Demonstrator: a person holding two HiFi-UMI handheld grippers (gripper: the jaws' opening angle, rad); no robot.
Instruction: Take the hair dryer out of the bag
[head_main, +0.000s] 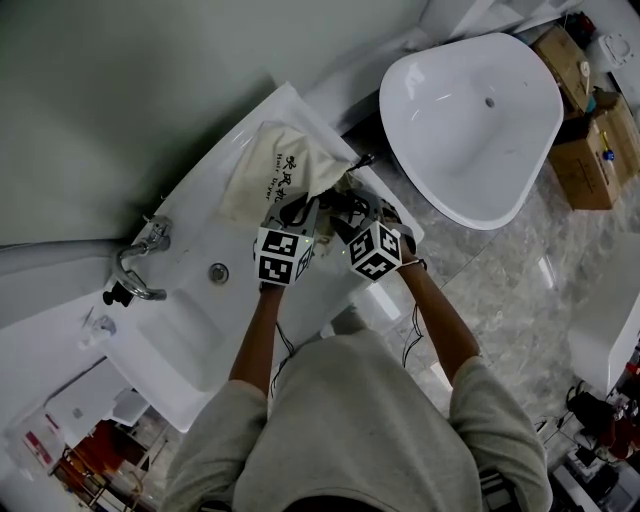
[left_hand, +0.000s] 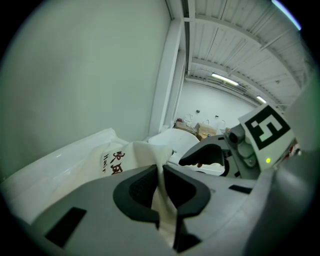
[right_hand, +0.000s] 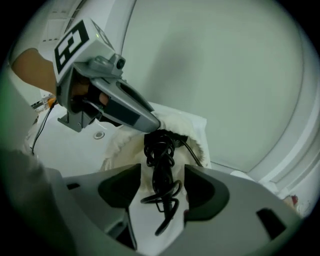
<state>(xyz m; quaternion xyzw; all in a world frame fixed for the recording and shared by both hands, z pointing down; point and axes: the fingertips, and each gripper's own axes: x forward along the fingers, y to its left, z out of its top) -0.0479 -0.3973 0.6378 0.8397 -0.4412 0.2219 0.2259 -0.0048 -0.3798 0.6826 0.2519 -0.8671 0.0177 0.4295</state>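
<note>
Ops: Jaws at that frame, what state?

Dev: Left gripper (left_hand: 161, 170) was nearly closed, pinching a fold of the bag (left_hand: 117, 159) rim between its pads. Right gripper (right_hand: 162, 172) stood wide, pads touching nothing, with the coiled black cord (right_hand: 161, 152) running up between them.

Ops: And the dryer itself?

Dev: The hair dryer body couldn't be made out. The cord bundle spilled from the bag mouth, so the body most likely sat just inside, behind the coil. The bag lay on the white counter (head_main: 200, 215), with the faucet (head_main: 140, 265) off to one side and apart from it. The freestanding tub (head_main: 470, 120) beyond was well clear and not a factor.

Ops: How should the pull have gone?

Dev: Judgement only. Left's job was to pin the rim so the mouth faced the other jaws. Right needed to reach past the loose loops and close on the dense part of the coil, or better, the body behind it. One strand would only have unwound and left the dryer inside. The draw then wanted to go straight out along the bag, low over the counter, so the cloth didn't lift with it.

Ops: Risks?

Dev: A loop catching on the rim fabric, or the left pinch slipping off a thin fold.
</note>
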